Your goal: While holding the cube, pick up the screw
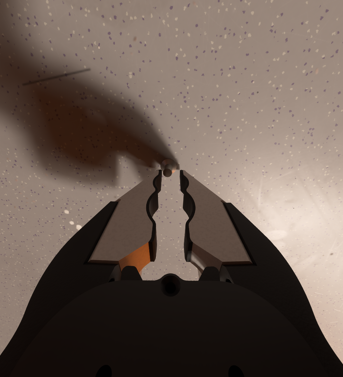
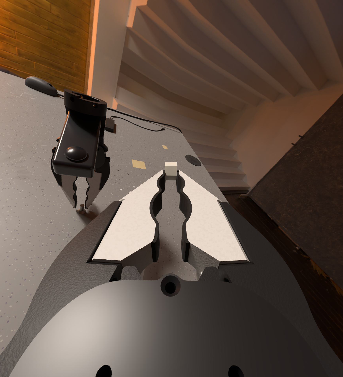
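Note:
A small grey screw (image 1: 168,169) stands head-down on the speckled table (image 1: 248,102), its shank pointing up. My left gripper (image 1: 170,173) points straight down at it, jaws open, fingertips just above and either side of the shank. In the right wrist view the left gripper (image 2: 81,206) hovers over the screw (image 2: 82,208). My right gripper (image 2: 170,173) is shut on a small white cube (image 2: 170,169) at its fingertips, held above the table to the right of the left gripper.
A dark computer mouse (image 2: 39,85), a small black box (image 2: 110,124) with a cable (image 2: 146,124), two tan patches (image 2: 139,164) and a black disc (image 2: 193,160) lie on the table (image 2: 23,224). The table edge runs along the right, stairs beyond.

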You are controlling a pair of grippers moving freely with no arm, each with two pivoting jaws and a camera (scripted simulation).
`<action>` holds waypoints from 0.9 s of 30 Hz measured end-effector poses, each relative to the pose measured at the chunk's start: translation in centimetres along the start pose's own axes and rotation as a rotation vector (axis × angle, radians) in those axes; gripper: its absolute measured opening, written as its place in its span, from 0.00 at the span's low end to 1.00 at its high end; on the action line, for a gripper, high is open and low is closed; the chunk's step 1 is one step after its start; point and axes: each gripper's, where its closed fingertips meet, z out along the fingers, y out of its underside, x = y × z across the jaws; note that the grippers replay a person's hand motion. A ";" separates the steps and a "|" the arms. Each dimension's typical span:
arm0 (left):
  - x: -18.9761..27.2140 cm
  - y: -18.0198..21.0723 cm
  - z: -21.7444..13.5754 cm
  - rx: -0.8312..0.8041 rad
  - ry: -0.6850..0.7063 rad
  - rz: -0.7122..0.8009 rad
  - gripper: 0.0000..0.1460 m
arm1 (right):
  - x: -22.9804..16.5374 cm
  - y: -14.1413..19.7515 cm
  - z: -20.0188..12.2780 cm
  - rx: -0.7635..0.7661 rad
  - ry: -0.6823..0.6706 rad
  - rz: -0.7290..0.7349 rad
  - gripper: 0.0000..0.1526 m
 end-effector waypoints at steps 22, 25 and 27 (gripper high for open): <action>-0.2 0.0 -0.2 0.042 0.009 -0.094 0.05 | -0.3 0.9 0.5 -0.032 -0.026 0.017 0.06; -0.4 -0.4 -1.1 0.085 -0.009 -0.130 0.05 | -0.4 1.2 0.6 -0.042 -0.035 0.022 0.06; -0.8 -0.8 -2.1 0.115 -0.039 -0.158 0.05 | -0.7 1.8 0.7 -0.068 -0.061 0.036 0.06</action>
